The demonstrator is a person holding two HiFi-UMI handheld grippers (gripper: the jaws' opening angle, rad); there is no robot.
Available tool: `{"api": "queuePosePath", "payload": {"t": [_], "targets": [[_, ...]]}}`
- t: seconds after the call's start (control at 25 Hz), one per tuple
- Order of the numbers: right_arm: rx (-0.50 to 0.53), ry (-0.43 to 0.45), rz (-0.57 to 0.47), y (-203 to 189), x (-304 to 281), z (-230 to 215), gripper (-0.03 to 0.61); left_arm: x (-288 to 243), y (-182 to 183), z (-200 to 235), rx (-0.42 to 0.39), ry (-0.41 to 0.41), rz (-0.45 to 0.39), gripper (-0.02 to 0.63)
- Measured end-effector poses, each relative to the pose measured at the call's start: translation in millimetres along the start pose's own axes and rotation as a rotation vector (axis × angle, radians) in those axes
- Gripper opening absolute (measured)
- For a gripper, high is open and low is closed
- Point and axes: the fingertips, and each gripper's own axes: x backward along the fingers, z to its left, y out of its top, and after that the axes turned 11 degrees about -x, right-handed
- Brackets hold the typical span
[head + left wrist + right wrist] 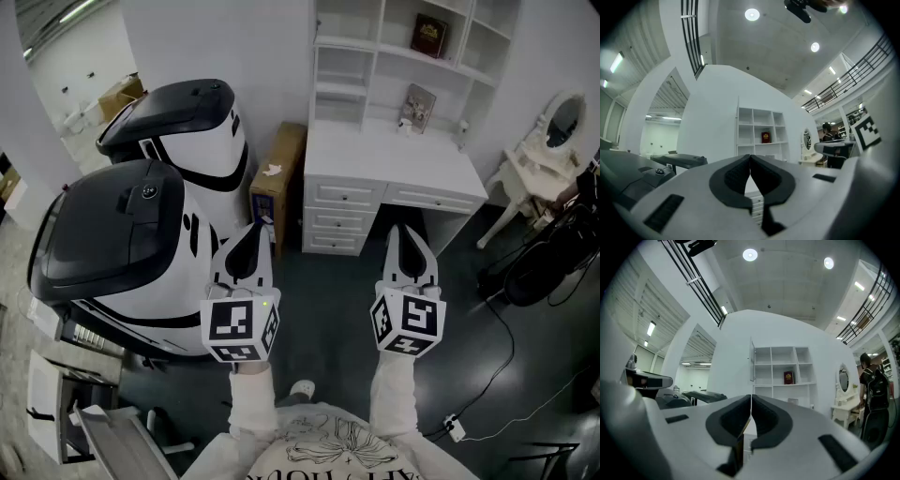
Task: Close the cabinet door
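A white desk with a shelf hutch [394, 56] stands ahead against the wall. In the right gripper view the hutch's upper-left cabinet door [752, 361] stands open, seen edge-on; the hutch [761, 133] also shows in the left gripper view. A red book [430, 36] sits on an upper shelf. My left gripper [251, 236] and right gripper [405, 232] are held side by side over the dark floor, well short of the desk. On both, the jaws are pressed together with nothing between them. Neither touches the cabinet.
Two large white-and-black machines [141, 244] fill the left side. A cardboard box [278, 183] stands between them and the desk drawers [342, 220]. A white vanity table with mirror [553, 141] and floor cables [525, 281] are at right. A person [872, 390] stands far right.
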Motion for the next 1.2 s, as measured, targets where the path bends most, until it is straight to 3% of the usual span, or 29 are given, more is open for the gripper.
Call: {"api": "queuePosePath", "payload": {"t": [0.76, 1.2], "targets": [[-0.019, -0.017, -0.007, -18, -54, 20, 0.008, -43, -23, 40, -0.006, -0.017, 0.001, 0.005], [-0.027, -0.017, 0.041, -42, -103, 18, 0.008, -89, -49, 54, 0.007, -0.023, 0.05, 0.004]]}}
